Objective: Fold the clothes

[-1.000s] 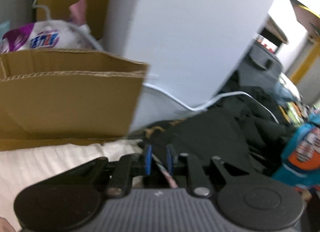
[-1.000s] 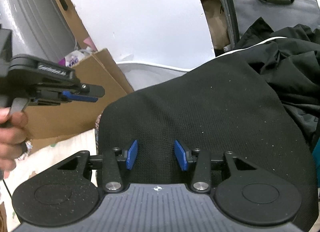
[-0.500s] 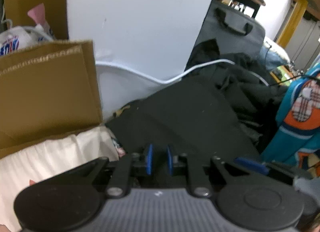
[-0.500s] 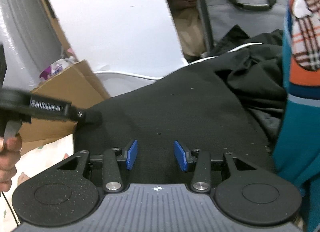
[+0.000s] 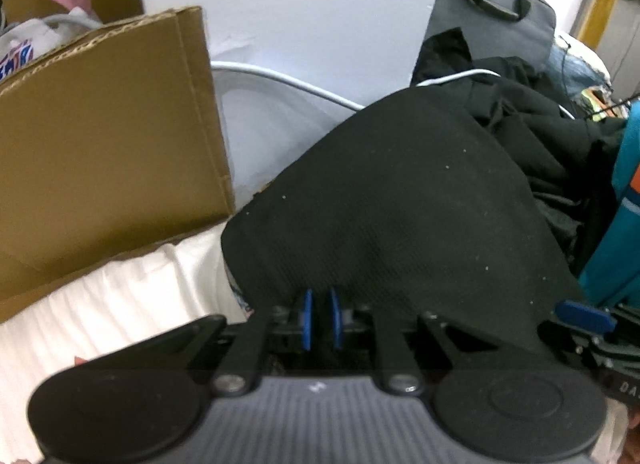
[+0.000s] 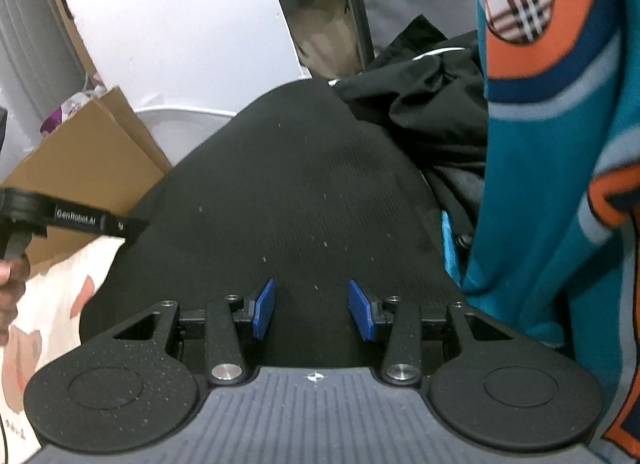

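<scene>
Left fingers: the left gripper is seen with its blue pads nearly together and the near hem of the black garment running in between them; whether cloth is truly pinched cannot be told, as the edge is blurred.
Right fingers: the right gripper is held with its pads well apart, nothing clamped, black knit lying just ahead of and beneath them.
Garment: the black garment is spread on a white printed sheet, tapering away from both grippers toward the white panel, so its long axis runs straight out from the fingers.
Key relation: the near hem is met by both tools; the left gripper sits at its left corner, the right one further along, so a lift-and-fold away is judged likely.
Hanging cloth: a teal and orange garment is draped close at the right, a snag risk.
Containers: a cardboard box is seen holding a printed plastic pack; a grey bag stands behind, contents hidden.
</scene>
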Tool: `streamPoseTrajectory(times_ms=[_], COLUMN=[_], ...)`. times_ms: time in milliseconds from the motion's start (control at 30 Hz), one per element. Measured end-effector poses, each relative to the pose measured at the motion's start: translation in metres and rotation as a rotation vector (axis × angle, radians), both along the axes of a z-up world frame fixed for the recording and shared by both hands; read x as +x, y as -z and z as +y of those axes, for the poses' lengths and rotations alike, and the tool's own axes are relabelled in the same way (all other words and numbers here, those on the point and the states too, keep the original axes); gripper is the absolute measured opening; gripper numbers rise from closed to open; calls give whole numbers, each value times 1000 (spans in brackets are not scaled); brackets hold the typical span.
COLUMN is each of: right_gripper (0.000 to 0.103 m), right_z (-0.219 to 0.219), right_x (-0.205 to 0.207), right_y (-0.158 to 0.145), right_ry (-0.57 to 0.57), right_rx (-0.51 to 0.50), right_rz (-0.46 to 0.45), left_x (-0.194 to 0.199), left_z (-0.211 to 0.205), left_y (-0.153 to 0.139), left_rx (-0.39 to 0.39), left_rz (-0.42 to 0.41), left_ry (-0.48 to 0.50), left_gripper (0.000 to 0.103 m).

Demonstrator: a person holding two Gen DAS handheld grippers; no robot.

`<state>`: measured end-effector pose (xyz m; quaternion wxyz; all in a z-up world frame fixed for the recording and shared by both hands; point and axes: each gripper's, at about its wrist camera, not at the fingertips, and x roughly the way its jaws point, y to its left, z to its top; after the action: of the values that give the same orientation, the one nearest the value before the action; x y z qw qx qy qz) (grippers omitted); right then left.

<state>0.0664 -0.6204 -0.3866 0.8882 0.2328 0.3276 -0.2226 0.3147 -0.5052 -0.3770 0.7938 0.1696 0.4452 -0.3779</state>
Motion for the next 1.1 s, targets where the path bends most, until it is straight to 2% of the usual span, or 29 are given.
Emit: streamPoseTrajectory(times_ms=[200,433,567,700,867,967,1100], right_gripper=[48,48,48,48,49,49,49], right_z=[4,4,4,6,12,16,22], right_x=[-13,-21,-11,-2,-6,-13,-22], right_y=[-2,-19,-20,-14,2,5,7], right_ry=[-7,3,-8,-15,-19,-21,-26], right_rx=[-20,-38,-35,-27,-26,-29,-34], right_rz=[41,-15,-21,-8,30,37,46], left_x=[-1,-26,-45,-56,-53,-50,-60], left_z=[2,10,-2,-8,-11,-7,-4], left_y=[-25,-54,-49,-27,-9,-7,-12], left_rx=[-22,-97,-86,-46,-27,-26,-15], left_rz=[2,-14,-2,11,14,25,-12], left_ry=[18,34,51,56,45,33,49], left_gripper=[13,17,24,25,28,28,28])
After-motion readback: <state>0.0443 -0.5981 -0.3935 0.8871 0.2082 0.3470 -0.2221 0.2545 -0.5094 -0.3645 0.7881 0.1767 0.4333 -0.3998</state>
